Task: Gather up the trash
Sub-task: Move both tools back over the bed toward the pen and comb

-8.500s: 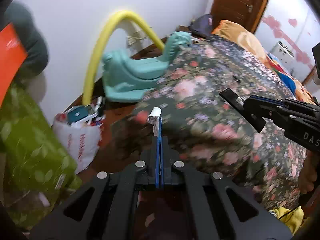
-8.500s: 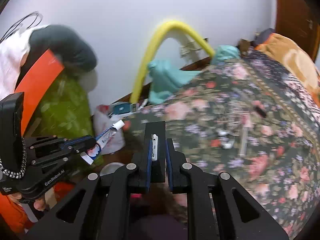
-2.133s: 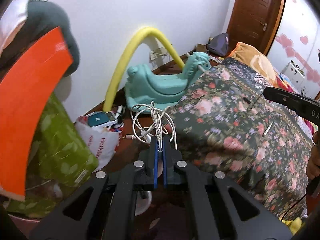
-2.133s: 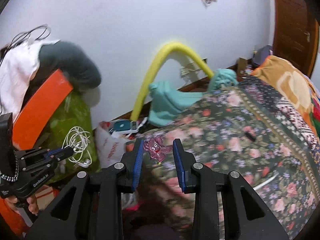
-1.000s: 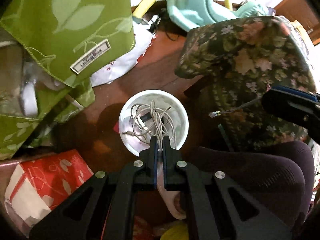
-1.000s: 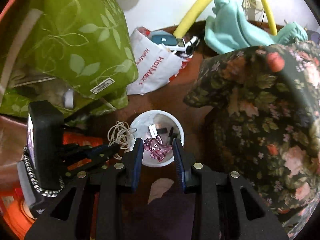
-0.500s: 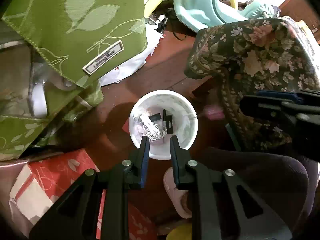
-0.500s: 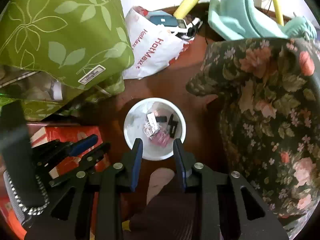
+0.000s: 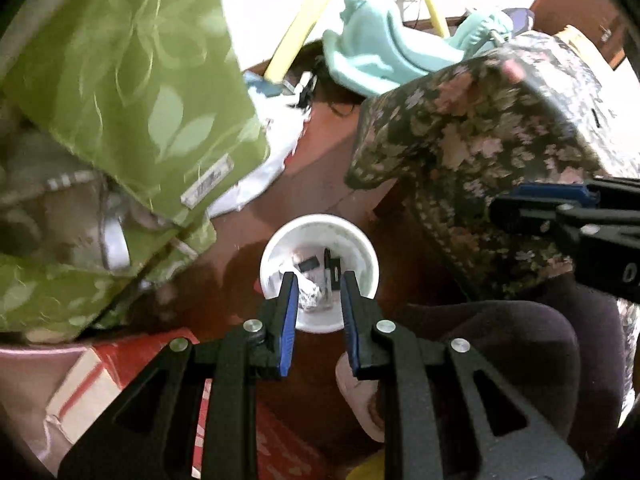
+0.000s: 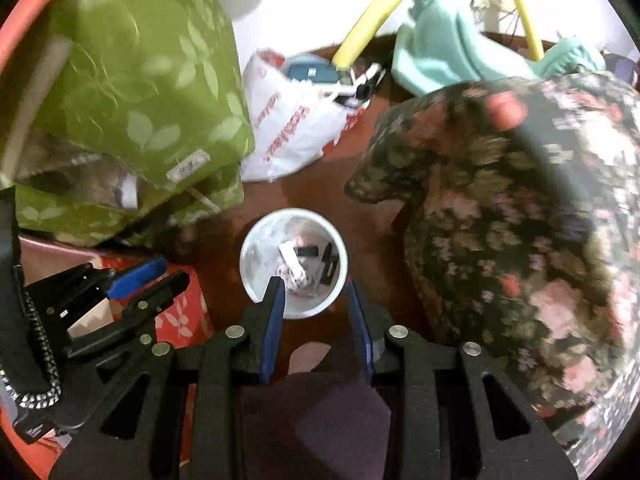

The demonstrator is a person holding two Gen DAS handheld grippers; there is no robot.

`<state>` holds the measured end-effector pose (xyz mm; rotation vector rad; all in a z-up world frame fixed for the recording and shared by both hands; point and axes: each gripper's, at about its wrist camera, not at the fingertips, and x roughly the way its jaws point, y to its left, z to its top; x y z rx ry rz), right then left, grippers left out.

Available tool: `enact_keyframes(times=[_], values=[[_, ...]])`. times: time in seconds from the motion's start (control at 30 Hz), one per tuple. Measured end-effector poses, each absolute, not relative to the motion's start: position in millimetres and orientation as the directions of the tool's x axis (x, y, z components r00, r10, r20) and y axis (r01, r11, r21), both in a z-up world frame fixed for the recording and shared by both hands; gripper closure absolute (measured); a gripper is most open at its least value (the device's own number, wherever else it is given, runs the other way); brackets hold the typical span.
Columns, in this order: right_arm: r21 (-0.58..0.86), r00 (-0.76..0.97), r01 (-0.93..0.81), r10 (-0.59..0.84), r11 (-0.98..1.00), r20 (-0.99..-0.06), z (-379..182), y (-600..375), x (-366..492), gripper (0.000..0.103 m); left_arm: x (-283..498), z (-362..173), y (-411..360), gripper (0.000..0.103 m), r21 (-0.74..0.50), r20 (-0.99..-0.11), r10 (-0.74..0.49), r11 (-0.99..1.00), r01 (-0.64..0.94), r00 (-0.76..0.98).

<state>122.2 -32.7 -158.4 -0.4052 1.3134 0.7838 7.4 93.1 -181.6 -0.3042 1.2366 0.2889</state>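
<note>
A small white bin [image 9: 362, 240] stands on the brown floor beside the bed; it also shows in the right wrist view [image 10: 256, 240]. Inside lie the coiled white cable [image 9: 310, 294], small black pieces [image 10: 330, 264] and other scraps. My left gripper [image 9: 318, 294] is open and empty above the bin's near rim. My right gripper [image 10: 314, 300] is open and empty above the same bin. The left gripper also shows at the left of the right wrist view [image 10: 148, 278], and the right gripper at the right of the left wrist view [image 9: 540, 204].
A floral bedspread [image 9: 500, 120] hangs at the right. Green leaf-print bags [image 9: 120, 80] and a white plastic bag [image 10: 288, 128] sit at the left. A teal toy [image 9: 380, 56] and yellow hoop [image 10: 360, 28] stand behind. A red box [image 10: 180, 312] and the person's leg [image 9: 500, 344] are near.
Both grippers have let go over the bin: the cable and the pink toy dropped in. Both now stand open, and the views have shifted slightly.
</note>
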Motion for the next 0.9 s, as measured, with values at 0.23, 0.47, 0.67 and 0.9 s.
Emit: enact_keyframes(times=[0.23,0.47,0.67,0.9], values=[[0.159,0.204,-0.667,0.384,0.728,-0.901,-100.8,-85.5,135.3,0.068,24.9,-129.5,62.3,0.07,-0.031,-0.913,0.102,0.948,-0.315,0.396],[0.124,0.383,-0.568,0.395,0.814,-0.835,-57.0,-172.3,162.2,0.054,68.9,-77.9,21.5,0.055,-0.044,-0.861,0.087,0.969,-0.242,0.502],[0.063,0.496,-0.422,0.289,0.905,-0.819,-48.2,-259.3,197.2,0.054,121.7,-47.6,-24.3,0.054,-0.052,-0.83,0.038,0.988,-0.145,0.557],[0.08,0.526,-0.226,0.191,0.971,-0.829,-63.7,-353.6,240.2,0.054,197.2,-26.4,-90.4,0.052,-0.069,-0.804,-0.054,0.998,-0.001,0.592]])
